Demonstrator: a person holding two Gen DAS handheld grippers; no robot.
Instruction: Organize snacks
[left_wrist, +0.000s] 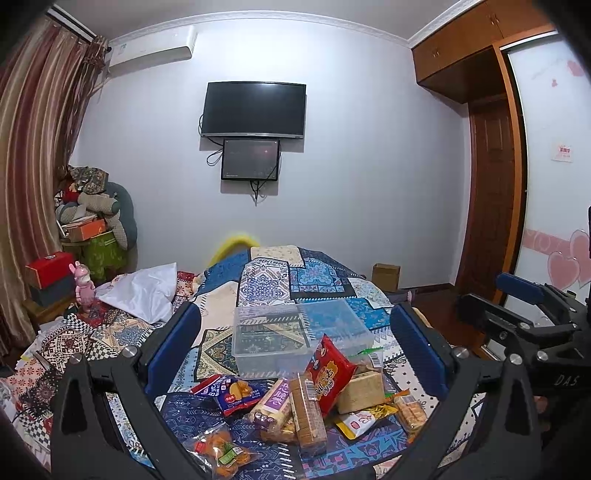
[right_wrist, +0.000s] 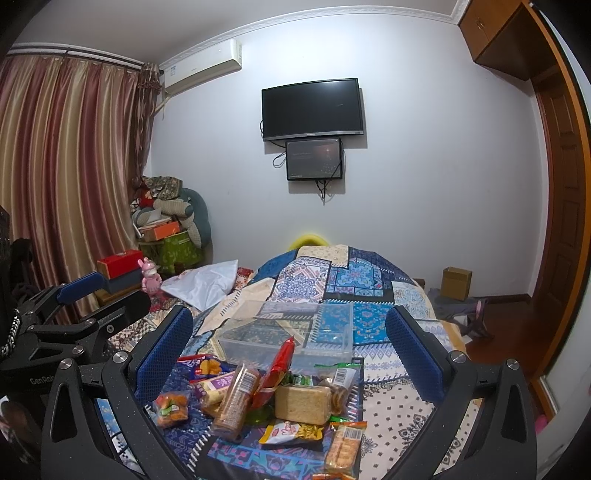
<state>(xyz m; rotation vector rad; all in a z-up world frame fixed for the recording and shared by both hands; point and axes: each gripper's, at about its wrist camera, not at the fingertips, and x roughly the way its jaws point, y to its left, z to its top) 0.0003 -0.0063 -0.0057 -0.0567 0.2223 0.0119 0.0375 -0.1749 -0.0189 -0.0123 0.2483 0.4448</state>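
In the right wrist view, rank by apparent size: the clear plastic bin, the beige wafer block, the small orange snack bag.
1. clear plastic bin
2. beige wafer block
3. small orange snack bag

The bin lies farther away, so it is truly larger still.

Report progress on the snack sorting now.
Done: nothing; the clear plastic box on the bedspread is empty. In hand: nothing; the left gripper and right gripper are open above the snack pile. Left: every packet, including the red bag, needs moving.
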